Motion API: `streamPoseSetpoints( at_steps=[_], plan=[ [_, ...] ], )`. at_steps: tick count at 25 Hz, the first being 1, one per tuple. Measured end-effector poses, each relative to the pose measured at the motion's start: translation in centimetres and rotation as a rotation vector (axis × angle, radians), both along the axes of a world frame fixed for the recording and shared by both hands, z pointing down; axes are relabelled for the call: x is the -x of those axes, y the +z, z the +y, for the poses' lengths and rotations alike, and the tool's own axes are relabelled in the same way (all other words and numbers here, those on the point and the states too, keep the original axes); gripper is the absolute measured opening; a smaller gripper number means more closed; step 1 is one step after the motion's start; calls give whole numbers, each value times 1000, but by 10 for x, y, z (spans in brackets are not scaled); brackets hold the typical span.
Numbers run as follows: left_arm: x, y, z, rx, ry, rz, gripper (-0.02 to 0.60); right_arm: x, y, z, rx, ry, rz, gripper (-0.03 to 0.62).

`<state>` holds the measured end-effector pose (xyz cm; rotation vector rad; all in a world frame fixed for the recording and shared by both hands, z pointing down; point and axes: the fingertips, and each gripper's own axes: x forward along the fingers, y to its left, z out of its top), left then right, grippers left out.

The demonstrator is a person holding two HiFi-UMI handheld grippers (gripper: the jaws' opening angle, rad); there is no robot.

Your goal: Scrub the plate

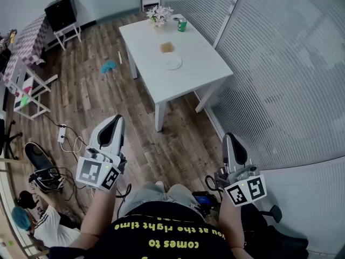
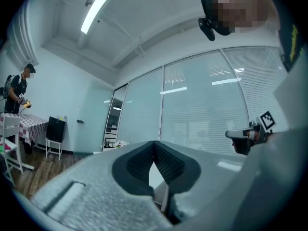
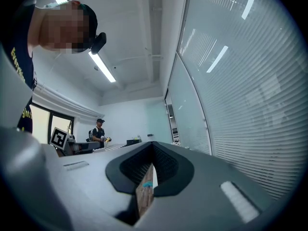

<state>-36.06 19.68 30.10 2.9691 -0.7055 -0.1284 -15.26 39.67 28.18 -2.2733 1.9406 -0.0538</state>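
Head view, far left, 10 o'clock of frame centre: a table under a checked cloth (image 1: 27, 39). At its 2 o'clock a black box (image 1: 60, 12) stands on a small white stand. A blue duster (image 1: 108, 66) lies on the wooden floor (image 1: 97, 101), just beside the left edge of the white surface (image 1: 205, 63).

Left gripper (image 1: 116, 122): held at 7 o'clock of frame centre, over the floor, and pointing toward the surface. In the left gripper view its fingers (image 2: 139, 165) are pressed together at the tips, with nothing between them.

The surface stands at 12 o'clock of frame centre, well apart from both grippers. The plate (image 1: 172, 62) is white and lies flat near the middle of the surface. A tan sponge (image 1: 167, 47) lies at 12 o'clock of the plate, near it but apart. A green can (image 1: 182, 25) stands at 1 o'clock of the sponge. A bunch of flowers (image 1: 159, 14) stands at 11 o'clock of the sponge, at the far end of the surface.

Right gripper (image 1: 230, 140): held at 5 o'clock of frame centre, over the floor, and also pointing toward the surface. In the right gripper view its fingers (image 3: 166, 165) are pressed together at the tips and hold nothing.

A glass wall with blinds (image 1: 280, 74) fills the right side, from 1 to 4 o'clock.
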Motion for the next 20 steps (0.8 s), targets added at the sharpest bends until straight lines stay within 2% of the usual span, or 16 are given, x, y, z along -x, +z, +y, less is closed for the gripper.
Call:
streamPoseSetpoints(
  at_steps=[13,20],
  plan=[
    [3,5,-10,21,-22,3,5,-6,-1,-13,19,-18,16,6],
    [-4,10,-24,15,-62,-7,5,-24,9,-41,26,-64,8,6]
  ],
)
